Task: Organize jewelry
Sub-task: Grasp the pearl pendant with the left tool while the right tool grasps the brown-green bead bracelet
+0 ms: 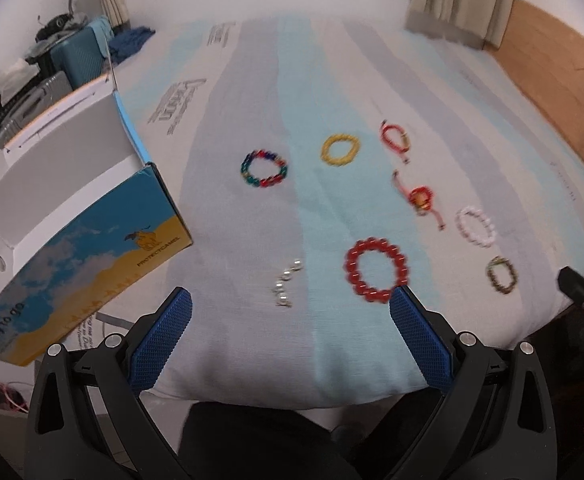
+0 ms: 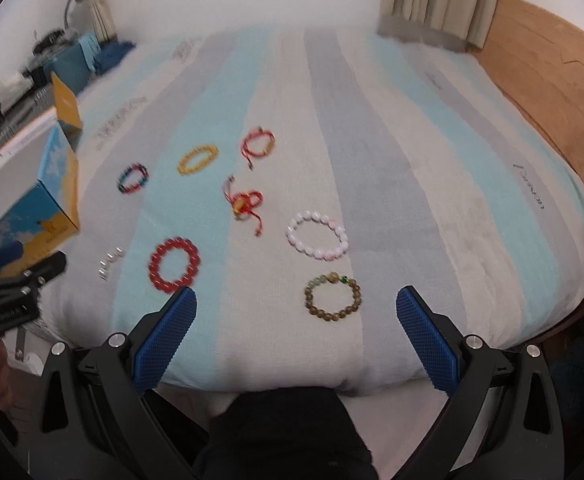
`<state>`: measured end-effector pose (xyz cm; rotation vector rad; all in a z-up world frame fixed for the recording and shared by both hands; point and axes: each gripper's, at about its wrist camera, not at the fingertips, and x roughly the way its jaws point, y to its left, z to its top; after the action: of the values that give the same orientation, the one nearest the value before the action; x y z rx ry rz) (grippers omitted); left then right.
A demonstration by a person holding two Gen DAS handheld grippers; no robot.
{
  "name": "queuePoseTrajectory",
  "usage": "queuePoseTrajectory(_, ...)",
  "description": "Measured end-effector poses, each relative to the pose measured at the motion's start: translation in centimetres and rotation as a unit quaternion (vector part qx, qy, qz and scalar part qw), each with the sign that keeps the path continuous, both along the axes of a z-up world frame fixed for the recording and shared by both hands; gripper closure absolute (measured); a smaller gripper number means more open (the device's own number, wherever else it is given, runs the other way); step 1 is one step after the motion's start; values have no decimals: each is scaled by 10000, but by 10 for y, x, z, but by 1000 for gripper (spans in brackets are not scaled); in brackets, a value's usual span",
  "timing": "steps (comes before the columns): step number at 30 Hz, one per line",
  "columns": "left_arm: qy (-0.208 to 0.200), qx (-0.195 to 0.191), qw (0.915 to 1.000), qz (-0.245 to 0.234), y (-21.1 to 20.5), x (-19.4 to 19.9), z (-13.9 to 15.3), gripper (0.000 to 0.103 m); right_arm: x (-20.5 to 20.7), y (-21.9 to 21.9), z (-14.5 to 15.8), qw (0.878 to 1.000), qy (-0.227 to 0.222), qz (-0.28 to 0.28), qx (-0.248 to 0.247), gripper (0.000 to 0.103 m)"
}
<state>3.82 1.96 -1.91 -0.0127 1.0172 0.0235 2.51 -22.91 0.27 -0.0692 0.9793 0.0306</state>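
Observation:
Several bracelets lie on a striped bedsheet (image 1: 252,80). A red bead bracelet (image 1: 376,270) and a silver piece (image 1: 288,282) lie just ahead of my open, empty left gripper (image 1: 292,300). Farther off are a multicoloured one (image 1: 264,169), a yellow one (image 1: 340,149), two red cord ones (image 1: 394,138) (image 1: 422,198), a pink-white one (image 1: 476,226) and a brown one (image 1: 502,275). My open, empty right gripper (image 2: 296,298) is just short of the brown bracelet (image 2: 333,297), with the pink-white one (image 2: 318,235) beyond and the red one (image 2: 174,265) to its left.
An open blue and yellow cardboard box (image 1: 72,208) sits on the bed's left edge, also in the right wrist view (image 2: 48,204). Suitcases and clutter (image 1: 52,64) stand at the far left. A wooden floor (image 2: 552,80) and curtain (image 2: 440,0) are at the right.

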Motion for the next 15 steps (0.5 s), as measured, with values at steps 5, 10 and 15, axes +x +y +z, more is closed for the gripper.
queuePoseTrajectory(5, 607, -21, 9981, -18, 14, 26, -23, 6, 34, -12, -20, 9971, 757, 0, -87, 7)
queuePoseTrajectory(10, 1028, -3, 9945, -182, 14, 44, -52, 6, 61, -25, -46, 9902, 1394, -121, 38, 7)
queuePoseTrajectory(15, 1325, -107, 9910, -174, 15, 58, -81, 7, 81, -40, -79, 9794, 1990, -321, 138, 15)
